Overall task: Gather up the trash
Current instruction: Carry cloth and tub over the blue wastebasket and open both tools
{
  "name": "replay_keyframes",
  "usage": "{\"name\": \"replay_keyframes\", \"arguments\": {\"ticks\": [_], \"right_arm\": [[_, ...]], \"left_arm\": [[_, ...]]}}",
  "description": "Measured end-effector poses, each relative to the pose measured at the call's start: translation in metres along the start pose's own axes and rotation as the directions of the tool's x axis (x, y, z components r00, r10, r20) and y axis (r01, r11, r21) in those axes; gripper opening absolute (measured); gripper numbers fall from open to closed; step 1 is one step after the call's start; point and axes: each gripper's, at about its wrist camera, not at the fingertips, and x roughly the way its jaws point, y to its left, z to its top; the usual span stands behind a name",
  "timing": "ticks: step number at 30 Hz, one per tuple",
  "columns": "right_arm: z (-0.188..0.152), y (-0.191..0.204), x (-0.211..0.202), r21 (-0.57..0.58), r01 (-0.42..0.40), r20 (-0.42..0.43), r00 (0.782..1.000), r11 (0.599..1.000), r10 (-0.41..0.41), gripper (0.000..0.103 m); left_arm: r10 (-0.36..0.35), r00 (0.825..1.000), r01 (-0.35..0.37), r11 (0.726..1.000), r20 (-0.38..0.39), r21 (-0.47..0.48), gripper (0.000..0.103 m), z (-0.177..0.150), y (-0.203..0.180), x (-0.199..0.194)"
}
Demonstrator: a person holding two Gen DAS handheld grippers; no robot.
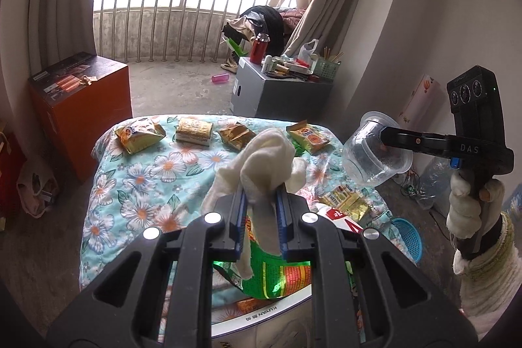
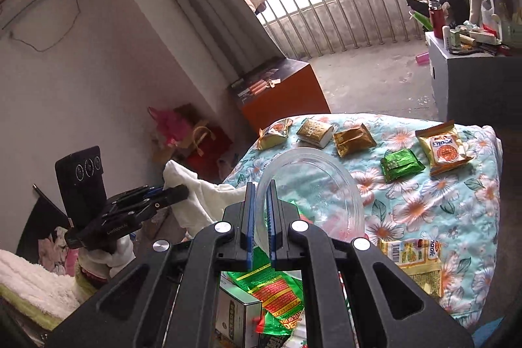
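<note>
Task is sitting roughly mid-way, by my read: the floral quilt is still carrying a far-edge row of snack packets, gold packet, green packet and orange snack packet among them, none being handled yet. Both tools are carrying loads above the quilt's near edge. Left tool is pinching a white cloth, jaws pressed on the fabric. Right tool is pinching the rim of a clear plastic cup, jaws nearly together on the thin wall. Below the quilt's near edge a green wrapper is lying among other packaging, possibly the collection pile; can't confirm a bin. Blue basket right of the quilt is half cut off, contents unreadable. Both tool bodies are blocking the near quilt.
</note>
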Motion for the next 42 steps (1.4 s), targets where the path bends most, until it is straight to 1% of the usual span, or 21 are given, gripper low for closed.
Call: {"name": "replay_keyframes", "arguments": {"ticks": [4,8,11,14,18,19,21,23,25,26,27,30,32,33,34,37,38,39,40,41,42], "right_arm": [[-0.022,-0.013,-0.046,0.058,0.037,0.062,0.997,0.998,-0.040,0.007],[-0.053,-0.033,-0.100,0.131,0.086,0.132,0.986,0.988,-0.103,0.007],[-0.084,-0.053,-0.147,0.200,0.142,0.181,0.967,0.969,-0.179,0.007],[-0.120,-0.077,-0.193,0.298,0.202,0.210,0.939,0.933,-0.271,0.007],[-0.174,-0.118,-0.258,0.470,0.278,0.211,0.886,0.838,-0.413,0.007],[-0.187,-0.128,-0.273,0.510,0.287,0.210,0.872,0.811,-0.441,0.007],[-0.215,-0.146,-0.301,0.585,0.301,0.211,0.840,0.753,-0.500,0.007],[-0.240,-0.166,-0.324,0.648,0.305,0.208,0.811,0.698,-0.547,0.007],[-0.266,-0.187,-0.344,0.714,0.312,0.186,0.778,0.627,-0.600,0.007],[-0.279,-0.199,-0.351,0.744,0.297,0.183,0.770,0.598,-0.611,0.007],[-0.291,-0.211,-0.357,0.773,0.278,0.179,0.767,0.570,-0.616,0.007],[-0.325,-0.249,-0.367,0.845,0.243,0.145,0.753,0.477,-0.641,0.007],[-0.343,-0.280,-0.367,0.883,0.217,0.116,0.756,0.415,-0.644,0.007],[-0.349,-0.293,-0.365,0.894,0.214,0.103,0.759,0.394,-0.643,0.007],[-0.354,-0.307,-0.364,0.907,0.207,0.089,0.758,0.368,-0.646,0.007],[-0.363,-0.350,-0.358,0.933,0.200,0.043,0.764,0.300,-0.643,0.007],[-0.364,-0.365,-0.356,0.939,0.203,0.026,0.762,0.277,-0.647,0.008],[-0.365,-0.378,-0.356,0.943,0.201,0.017,0.767,0.267,-0.641,0.008],[-0.366,-0.393,-0.353,0.945,0.202,0.006,0.776,0.257,-0.631,0.008],[-0.366,-0.410,-0.350,0.948,0.223,-0.031,0.773,0.225,-0.633,0.011],[-0.367,-0.422,-0.347,0.949,0.252,-0.074,0.766,0.192,-0.638,0.026]], "left_arm": [[-0.053,0.999,0.054,0.997,-0.012,0.052,0.014,0.005,-0.037,0.004],[-0.123,0.991,0.129,0.986,-0.059,0.109,0.014,0.009,-0.085,0.021],[-0.193,0.976,0.207,0.964,-0.099,0.165,0.014,0.011,-0.134,0.038],[-0.273,0.947,0.305,0.929,-0.168,0.211,0.014,0.011,-0.189,0.064],[-0.354,0.888,0.432,0.861,-0.294,0.269,0.014,0.001,-0.277,0.107],[-0.366,0.871,0.459,0.844,-0.328,0.278,0.014,-0.006,-0.299,0.118],[-0.385,0.829,0.514,0.810,-0.406,0.281,0.015,-0.018,-0.345,0.145],[-0.379,0.793,0.550,0.783,-0.477,0.292,0.015,-0.035,-0.387,0.174],[-0.359,0.757,0.573,0.767,-0.546,0.290,0.015,-0.056,-0.427,0.206],[-0.345,0.739,0.583,0.758,-0.579,0.293,0.015,-0.068,-0.446,0.222],[-0.323,0.728,0.585,0.753,-0.604,0.302,0.015,-0.081,-0.464,0.239],[-0.269,0.710,0.588,0.735,-0.650,0.338,0.015,-0.117,-0.508,0.285],[-0.249,0.687,0.590,0.740,-0.682,0.324,0.015,-0.135,-0.527,0.315],[-0.244,0.675,0.592,0.743,-0.697,0.313,0.016,-0.145,-0.535,0.328],[-0.237,0.669,0.587,0.749,-0.704,0.306,0.016,-0.153,-0.543,0.342],[-0.216,0.663,0.575,0.760,-0.717,0.303,0.017,-0.172,-0.560,0.374],[-0.209,0.665,0.570,0.761,-0.717,0.308,0.018,-0.175,-0.564,0.385],[-0.207,0.669,0.567,0.763,-0.714,0.310,0.021,-0.179,-0.569,0.394],[-0.204,0.672,0.560,0.769,-0.712,0.308,0.037,-0.183,-0.574,0.404],[-0.202,0.676,0.550,0.778,-0.709,0.302,0.057,-0.185,-0.577,0.414],[-0.205,0.683,0.540,0.789,-0.701,0.295,0.064,-0.186,-0.578,0.420]]}}
